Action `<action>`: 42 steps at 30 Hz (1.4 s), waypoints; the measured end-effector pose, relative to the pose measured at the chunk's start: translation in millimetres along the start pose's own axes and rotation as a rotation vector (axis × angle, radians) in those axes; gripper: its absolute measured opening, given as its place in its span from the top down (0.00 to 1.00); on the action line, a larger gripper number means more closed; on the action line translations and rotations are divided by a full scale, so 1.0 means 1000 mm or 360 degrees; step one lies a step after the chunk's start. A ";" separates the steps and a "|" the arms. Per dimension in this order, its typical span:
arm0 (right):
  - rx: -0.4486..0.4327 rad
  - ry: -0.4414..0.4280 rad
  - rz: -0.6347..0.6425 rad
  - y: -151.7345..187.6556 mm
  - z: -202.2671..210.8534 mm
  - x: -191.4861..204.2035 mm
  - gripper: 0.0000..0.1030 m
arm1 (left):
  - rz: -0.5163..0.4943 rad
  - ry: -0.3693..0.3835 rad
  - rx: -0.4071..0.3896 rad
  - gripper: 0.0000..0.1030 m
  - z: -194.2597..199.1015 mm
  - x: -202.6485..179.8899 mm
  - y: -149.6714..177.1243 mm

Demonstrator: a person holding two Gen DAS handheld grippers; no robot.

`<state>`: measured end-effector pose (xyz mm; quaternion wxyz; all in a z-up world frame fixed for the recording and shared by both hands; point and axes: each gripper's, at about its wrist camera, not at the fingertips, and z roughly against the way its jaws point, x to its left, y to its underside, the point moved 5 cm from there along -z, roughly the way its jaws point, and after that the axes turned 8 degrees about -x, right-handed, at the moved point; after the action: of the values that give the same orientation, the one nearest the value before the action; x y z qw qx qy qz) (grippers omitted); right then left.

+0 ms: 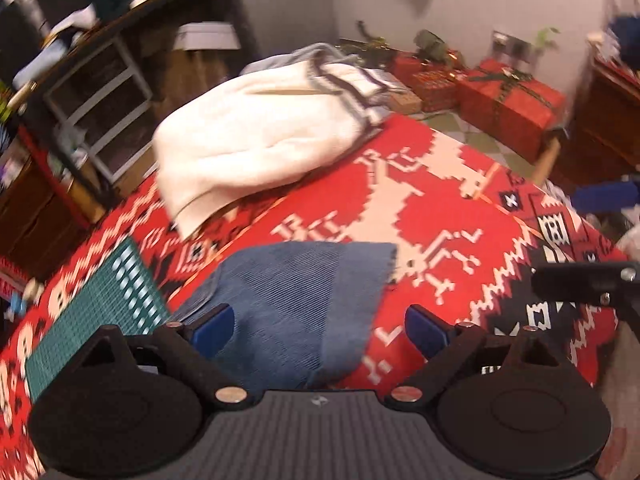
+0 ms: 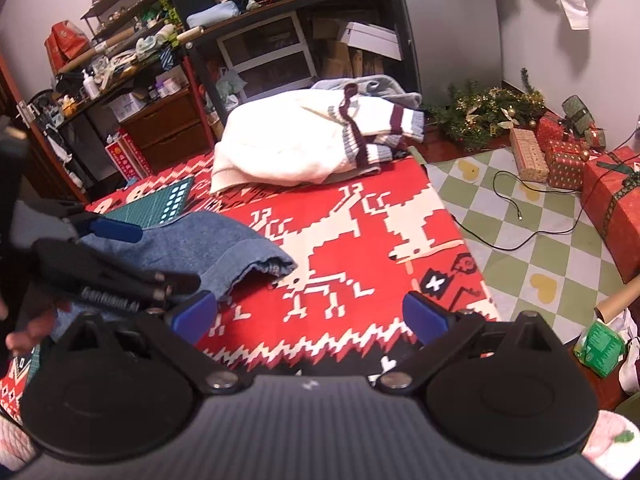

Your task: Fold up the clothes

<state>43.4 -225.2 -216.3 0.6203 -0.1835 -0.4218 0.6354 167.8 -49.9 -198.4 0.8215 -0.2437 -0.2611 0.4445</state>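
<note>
A folded blue denim garment point(image 1: 296, 304) lies on the red reindeer-patterned cloth point(image 1: 440, 200) at the near left of the table. My left gripper point(image 1: 320, 332) hovers over it, open; the left pad is above the denim and the right pad above red cloth, neither pressing. From the right wrist, the denim point(image 2: 200, 248) shows left of centre with the left gripper's blue fingertip point(image 2: 120, 231) over it. My right gripper point(image 2: 310, 316) stands open over bare red cloth point(image 2: 360, 240), holding nothing. A white sweater point(image 1: 260, 140) with striped cuffs point(image 2: 384, 128) is heaped at the far edge.
A green cutting mat point(image 1: 100, 308) lies left of the denim. Behind the table stand cluttered shelves point(image 2: 248, 52) and drawers. To the right are a checked floor mat point(image 2: 520, 248) with a black cable, wrapped red gift boxes point(image 2: 612, 208) and a garland point(image 2: 484, 112).
</note>
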 end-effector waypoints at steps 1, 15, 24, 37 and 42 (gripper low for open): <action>-0.0003 0.0010 -0.0004 0.000 0.001 -0.003 0.02 | -0.0015 0.0003 0.0019 0.19 -0.006 -0.005 -0.001; -0.0030 0.0087 -0.0105 0.000 0.007 -0.032 0.02 | -0.0184 -0.0209 0.0119 0.27 -0.058 -0.036 -0.008; -0.0035 0.0082 -0.0137 0.000 0.005 -0.036 0.02 | -0.0203 -0.0264 0.0104 0.65 -0.056 -0.031 -0.009; -0.0027 0.0052 -0.0094 -0.003 0.002 -0.024 0.02 | 0.0212 -0.0321 -0.0037 0.88 0.009 0.033 -0.001; -0.0022 0.0038 -0.0060 -0.005 0.001 -0.015 0.02 | 0.0431 -0.0404 -0.0114 0.88 0.047 0.076 0.014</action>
<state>48.7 -240.1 -216.1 0.6360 -0.1872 -0.4221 0.6184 164.5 29.9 -155.8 0.7054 -0.2478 -0.3431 0.5686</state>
